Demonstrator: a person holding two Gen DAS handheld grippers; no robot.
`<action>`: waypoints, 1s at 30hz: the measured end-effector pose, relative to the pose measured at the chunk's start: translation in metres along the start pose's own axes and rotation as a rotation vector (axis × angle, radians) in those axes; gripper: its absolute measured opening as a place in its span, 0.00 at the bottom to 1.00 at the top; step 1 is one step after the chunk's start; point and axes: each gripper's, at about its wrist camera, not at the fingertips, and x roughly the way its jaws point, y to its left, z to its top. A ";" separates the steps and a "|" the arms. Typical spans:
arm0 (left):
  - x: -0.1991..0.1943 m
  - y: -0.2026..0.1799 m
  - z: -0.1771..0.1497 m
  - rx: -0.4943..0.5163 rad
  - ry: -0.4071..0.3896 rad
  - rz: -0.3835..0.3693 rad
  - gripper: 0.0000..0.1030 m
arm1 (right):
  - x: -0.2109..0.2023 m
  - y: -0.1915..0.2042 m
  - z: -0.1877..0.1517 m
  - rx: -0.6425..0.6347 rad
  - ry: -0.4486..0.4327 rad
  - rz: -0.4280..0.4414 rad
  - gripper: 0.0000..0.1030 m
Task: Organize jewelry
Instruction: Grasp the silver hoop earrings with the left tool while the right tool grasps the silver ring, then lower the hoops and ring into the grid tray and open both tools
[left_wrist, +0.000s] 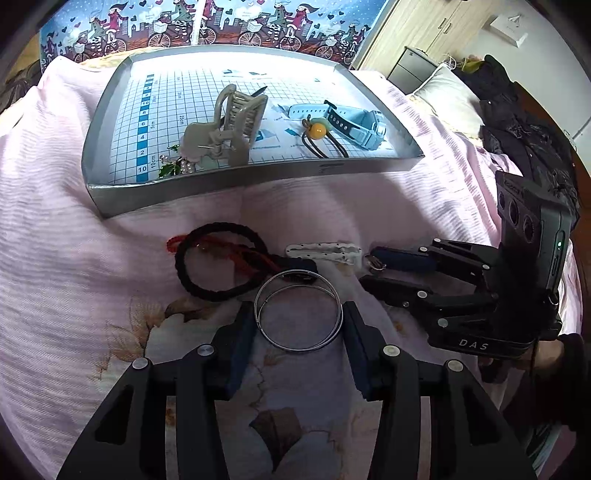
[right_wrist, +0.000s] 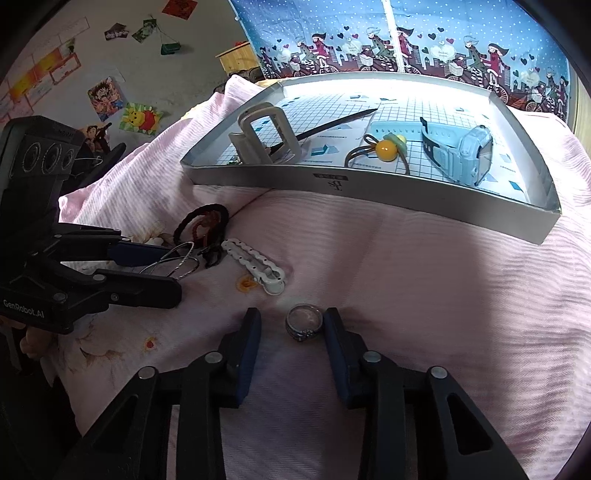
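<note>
A pink ribbed bedspread (right_wrist: 406, 266) with a faded flower print covers the bed, and behind it hangs a blue cartoon-cyclist curtain (right_wrist: 424, 40); a wall with stickers shows in the right wrist view. A shallow grey cardboard tray (left_wrist: 236, 182) with a grid-printed floor sits at the far side of the bedspread, holding a beige claw hair clip (left_wrist: 229, 125), a light blue wristwatch (right_wrist: 469, 151) and a yellow-bead hair tie (right_wrist: 386, 149). On the bedspread near the tray's front edge lie a black braided hair tie (left_wrist: 218, 262), a white wavy hair clip (right_wrist: 255, 266) with its long axis running from the black tie towards the right gripper, and a pair of thin silver hoop bangles (left_wrist: 299, 310). The left gripper (left_wrist: 299, 321) stands wide, its fingers flanking the bangles. The right gripper (right_wrist: 293, 325) is also spread, with a small silver ring (right_wrist: 303, 322) lying flat between its fingers, nearer the right one. Bare bedspread stretches to the right of the ring.
</note>
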 end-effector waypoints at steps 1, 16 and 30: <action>-0.001 0.000 0.000 -0.003 -0.002 -0.005 0.40 | 0.000 0.000 0.000 0.000 0.001 0.005 0.28; -0.021 -0.025 0.001 0.115 -0.133 0.018 0.40 | -0.023 0.011 0.005 -0.035 -0.086 -0.053 0.20; -0.055 0.007 0.022 -0.032 -0.383 0.154 0.40 | -0.040 0.009 0.030 0.024 -0.239 -0.053 0.20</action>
